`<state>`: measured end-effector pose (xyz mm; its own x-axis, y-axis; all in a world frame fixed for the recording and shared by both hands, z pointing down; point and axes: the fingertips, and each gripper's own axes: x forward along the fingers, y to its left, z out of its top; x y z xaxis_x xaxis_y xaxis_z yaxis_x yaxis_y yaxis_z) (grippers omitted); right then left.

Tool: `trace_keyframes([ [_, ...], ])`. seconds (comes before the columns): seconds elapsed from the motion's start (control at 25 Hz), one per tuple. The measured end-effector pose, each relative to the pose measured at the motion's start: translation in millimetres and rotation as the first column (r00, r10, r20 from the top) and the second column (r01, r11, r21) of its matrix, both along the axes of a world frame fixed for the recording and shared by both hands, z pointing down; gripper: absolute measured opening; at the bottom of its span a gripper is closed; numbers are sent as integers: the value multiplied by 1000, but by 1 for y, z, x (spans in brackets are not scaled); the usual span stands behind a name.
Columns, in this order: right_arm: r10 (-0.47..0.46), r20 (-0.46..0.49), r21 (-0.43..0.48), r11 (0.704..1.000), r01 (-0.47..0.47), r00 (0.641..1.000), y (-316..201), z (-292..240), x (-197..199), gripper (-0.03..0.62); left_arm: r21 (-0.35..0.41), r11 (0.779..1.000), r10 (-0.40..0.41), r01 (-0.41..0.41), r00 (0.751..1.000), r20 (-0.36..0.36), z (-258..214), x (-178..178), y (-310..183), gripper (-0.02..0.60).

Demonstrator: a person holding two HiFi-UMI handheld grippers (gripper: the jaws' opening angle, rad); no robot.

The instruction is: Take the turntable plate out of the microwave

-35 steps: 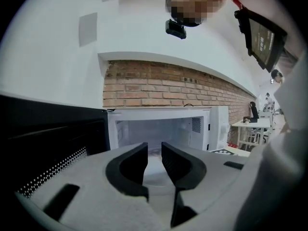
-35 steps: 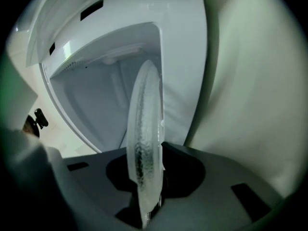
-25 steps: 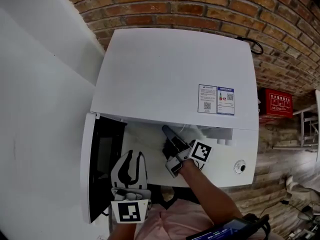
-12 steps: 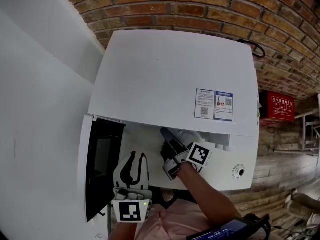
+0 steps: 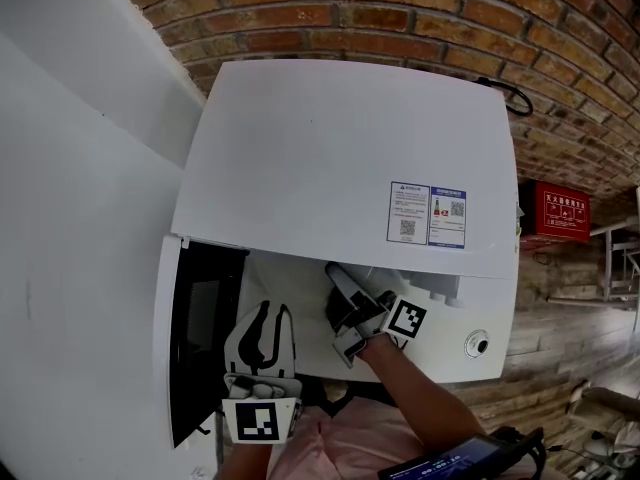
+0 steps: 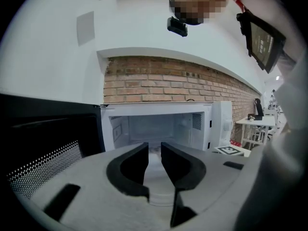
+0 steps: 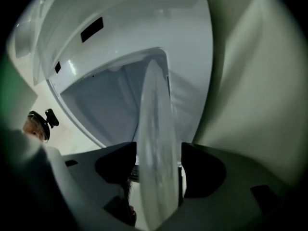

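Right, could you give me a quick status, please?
Left gripper open, empty, outside. Right gripper jaws just opened, plate between them inside microwave. Door open, nothing blocking.

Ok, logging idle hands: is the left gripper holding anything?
No: the tongs of the left gripper stand apart, with only the open microwave visible between them.
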<state>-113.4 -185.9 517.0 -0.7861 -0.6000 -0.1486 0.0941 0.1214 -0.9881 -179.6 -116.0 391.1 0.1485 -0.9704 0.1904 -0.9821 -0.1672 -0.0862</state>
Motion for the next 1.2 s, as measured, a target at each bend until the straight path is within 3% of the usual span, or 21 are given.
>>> trace_keyframes([
  [0.12, -1, -74, -31, 1000, -2, 997, -7, 8, 0, 249, -22, 1000, 5, -5, 1000, -8, 3, 3, 0, 89],
  [0.2, 0, -138, -16, 1000, -3, 990, -7, 13, -1, 67, -39, 999, 9, -10, 1000, -25, 4, 8, 0, 89],
  [0.24, -2, -149, -4, 1000, 2, 989, -6, 12, -1, 37, -40, 999, 11, -12, 1000, -28, 4, 9, 0, 89],
  [0.48, -67, -151, -14, 998, 66, 986, 6, 15, -3, 31, -23, 999, -27, 26, 999, -25, -1, 3, 6, 84],
  [0.64, -85, -152, -24, 996, 83, 985, 16, 15, 0, 31, 31, 999, -15, 15, 1000, -1, -12, 2, 12, 84],
  [0.76, -91, -150, -9, 996, 91, 984, 25, 9, 3, 31, 19, 1000, -24, 24, 1000, 1, -11, -1, 23, 83],
  [1.2, -22, -170, 7, 1000, 23, 985, 91, -1, 22, 31, 33, 995, 97, -95, 993, -64, -22, 11, 85, 83],
])
